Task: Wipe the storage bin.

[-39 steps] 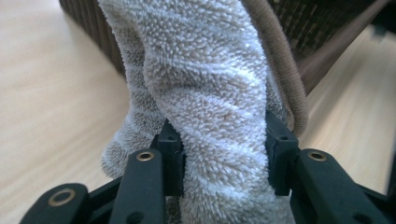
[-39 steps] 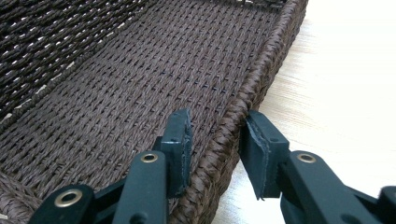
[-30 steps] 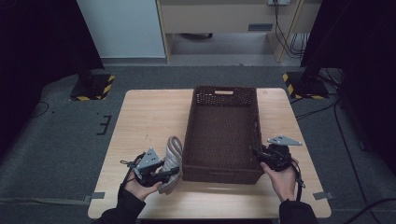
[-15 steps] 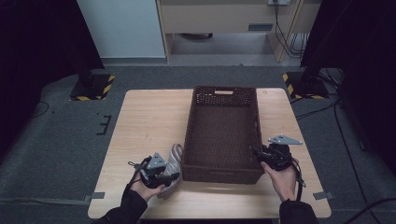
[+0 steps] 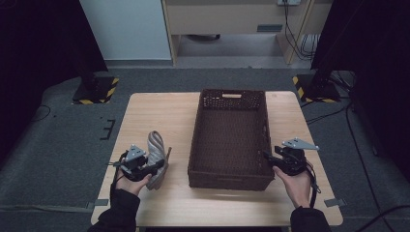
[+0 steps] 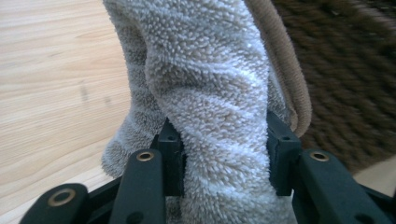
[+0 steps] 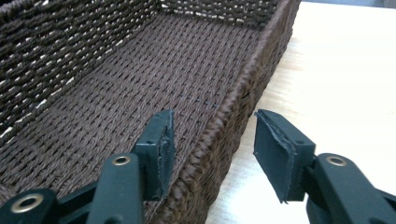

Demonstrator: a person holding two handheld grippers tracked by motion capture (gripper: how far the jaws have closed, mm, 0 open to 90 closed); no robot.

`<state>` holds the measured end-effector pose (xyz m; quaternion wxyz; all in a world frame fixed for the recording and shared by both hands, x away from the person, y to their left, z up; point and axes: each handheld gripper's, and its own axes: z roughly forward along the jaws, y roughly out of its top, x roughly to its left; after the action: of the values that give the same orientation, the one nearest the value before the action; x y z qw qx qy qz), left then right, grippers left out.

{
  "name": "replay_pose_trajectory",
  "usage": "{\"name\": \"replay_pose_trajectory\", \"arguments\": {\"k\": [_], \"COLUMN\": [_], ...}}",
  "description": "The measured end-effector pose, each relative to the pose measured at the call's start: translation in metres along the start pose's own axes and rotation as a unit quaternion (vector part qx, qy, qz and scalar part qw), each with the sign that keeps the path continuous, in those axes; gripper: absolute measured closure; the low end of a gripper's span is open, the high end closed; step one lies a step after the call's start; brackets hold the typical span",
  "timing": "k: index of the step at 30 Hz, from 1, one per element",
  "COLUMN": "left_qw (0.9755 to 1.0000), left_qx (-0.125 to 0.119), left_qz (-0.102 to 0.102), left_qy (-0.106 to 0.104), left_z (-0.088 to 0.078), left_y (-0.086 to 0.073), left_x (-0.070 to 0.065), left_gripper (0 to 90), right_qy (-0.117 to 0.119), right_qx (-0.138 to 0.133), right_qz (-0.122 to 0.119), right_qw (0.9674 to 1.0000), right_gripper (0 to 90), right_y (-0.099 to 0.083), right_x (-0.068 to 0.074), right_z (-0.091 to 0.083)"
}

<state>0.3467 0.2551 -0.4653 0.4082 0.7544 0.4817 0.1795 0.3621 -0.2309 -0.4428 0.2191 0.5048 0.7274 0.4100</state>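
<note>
1. towel (image 6: 215, 107), beige and fluffy, sits clamped between the pads of the left gripper (image 6: 224, 154) in the left gripper view, bulging up through the middle of the frame.
2. in the high view, lower left, the left gripper (image 5: 145, 166) holds that towel (image 5: 155, 157) over the wooden table (image 5: 159, 116), a short way left of the basket.
3. at the lower right of the high view, the right gripper (image 5: 270, 159) points at the near right corner of the dark woven basket (image 5: 231, 181).
4. in the right gripper view the right gripper (image 7: 212, 144) has its jaws apart, having just been opening; the basket's right wall (image 7: 243, 93) runs between them, and the pads do not press on it.
5. the basket stretches from the centre to the upper middle of the table, its far wall with a handle slot (image 5: 232, 95).
</note>
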Motion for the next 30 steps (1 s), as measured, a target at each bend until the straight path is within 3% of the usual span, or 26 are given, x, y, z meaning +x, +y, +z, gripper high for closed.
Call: {"name": "replay_pose_trajectory", "arguments": {"k": [11,23,30], "left_qw": [0.9976,0.9917,0.9912], "left_qx": [0.015,0.068,0.083], "left_qz": [-0.029,-0.025,-0.009], "left_qy": [0.061,0.106,0.103], "left_z": [0.001,0.015,0.024], "left_y": [-0.005,-0.015,-0.018], "left_x": [0.038,0.054,0.053], "left_gripper": [57.2,54.7,47.3], "right_qy": [-0.005,-0.004,-0.006], "right_qx": [-0.010,-0.013,-0.011], "right_qz": [0.001,-0.005,-0.008], "right_qw": [0.9999,0.9999,0.9999], "right_gripper": [41.6,38.9,38.5], "right_y": [0.001,0.001,0.001], "right_x": [-0.003,-0.001,-0.001], "right_z": [-0.002,-0.001,0.000]}}
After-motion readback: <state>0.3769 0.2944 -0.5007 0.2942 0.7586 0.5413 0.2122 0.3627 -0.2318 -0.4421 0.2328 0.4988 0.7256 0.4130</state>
